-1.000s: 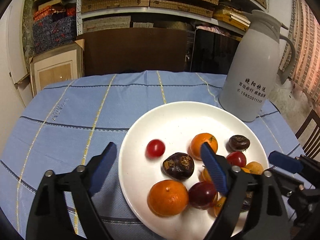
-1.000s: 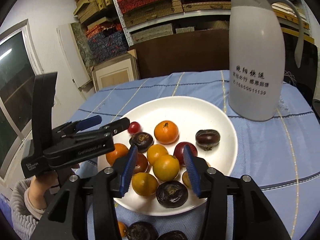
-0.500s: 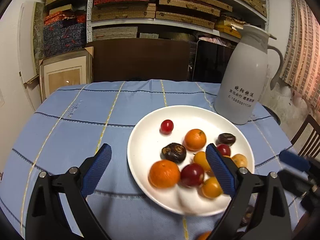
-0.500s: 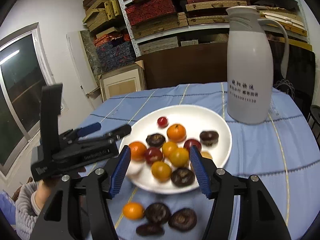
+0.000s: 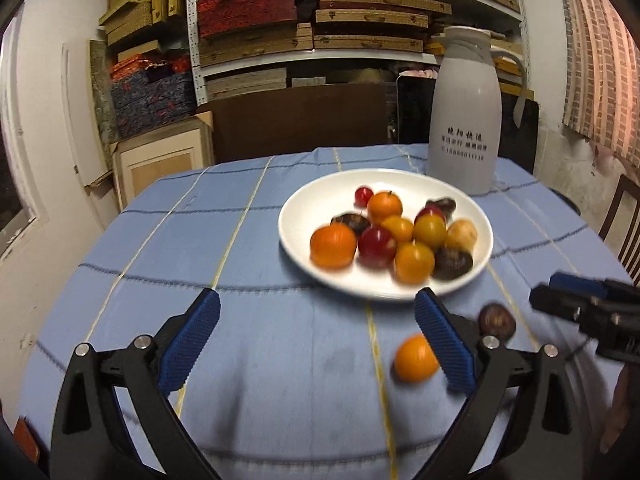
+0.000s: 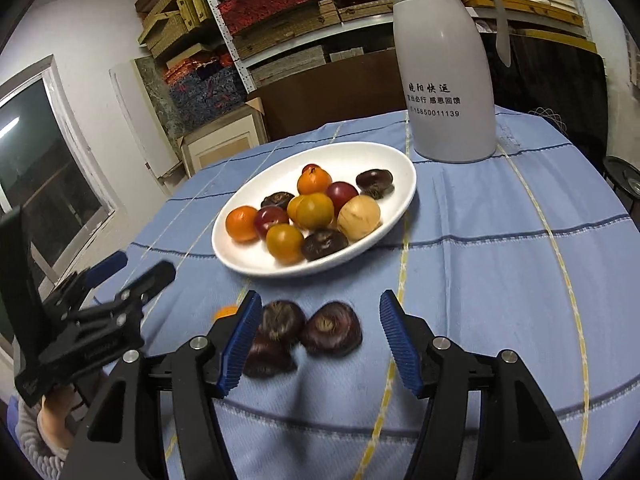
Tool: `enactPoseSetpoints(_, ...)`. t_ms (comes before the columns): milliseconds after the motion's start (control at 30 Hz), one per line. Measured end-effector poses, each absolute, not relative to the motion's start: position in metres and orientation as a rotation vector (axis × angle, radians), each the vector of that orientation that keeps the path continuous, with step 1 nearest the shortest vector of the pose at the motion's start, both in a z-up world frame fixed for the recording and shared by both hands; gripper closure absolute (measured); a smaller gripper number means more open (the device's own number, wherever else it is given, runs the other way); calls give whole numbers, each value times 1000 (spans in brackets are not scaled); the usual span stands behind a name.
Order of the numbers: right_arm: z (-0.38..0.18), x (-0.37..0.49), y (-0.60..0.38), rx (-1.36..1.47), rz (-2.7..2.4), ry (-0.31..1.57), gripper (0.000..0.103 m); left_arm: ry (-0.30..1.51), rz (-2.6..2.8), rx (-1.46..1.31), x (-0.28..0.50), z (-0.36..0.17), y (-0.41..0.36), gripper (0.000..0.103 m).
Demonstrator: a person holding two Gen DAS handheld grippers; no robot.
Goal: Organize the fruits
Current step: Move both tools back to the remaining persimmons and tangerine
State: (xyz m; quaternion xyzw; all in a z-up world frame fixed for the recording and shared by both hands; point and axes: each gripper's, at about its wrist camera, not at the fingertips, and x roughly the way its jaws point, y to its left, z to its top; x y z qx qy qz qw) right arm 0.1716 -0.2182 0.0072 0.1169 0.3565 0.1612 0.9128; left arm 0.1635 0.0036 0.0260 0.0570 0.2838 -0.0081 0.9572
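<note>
Both units stand with jaws apart and hold nothing: left hand-held gripper [image 5: 316,344], right hand-held gripper [image 6: 320,340]. One white plate [image 6: 248,264] on the worktop [image 6: 500,264] carries eleven fruits: two oranges, three yellow-orange, two red plums, one cherry tomato, three dark. One tan piece [image 6: 359,211] lies among them. Off the plate, three dark fruits [image 6: 331,329] sit close together between the right unit's fingers; one loose orange [image 5: 416,358] lies near them, mostly hidden in the right view. One white jug [image 6: 448,64] stands behind the plate. Blue checked cloth covers the worktop; shelving [image 5: 320,20] with boxes fills the rear wall. Left view is motion-blurred.
</note>
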Motion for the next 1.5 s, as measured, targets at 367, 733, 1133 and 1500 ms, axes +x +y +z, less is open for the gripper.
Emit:
enactPoseSetpoints(367,1,159,-200,165,353,748,35,569,16,88,137,25,19,5)
enactPoseSetpoints(733,-7,160,-190,119,355,770,31,575,8,107,141,25,15,5)
enactPoseSetpoints(1133,-16,155,-164,13,398,781,40,708,14,44,165,3,34,5)
enactPoseSetpoints(1500,-23,171,-148,1,445,831,56,753,-16,75,170,-8,24,5)
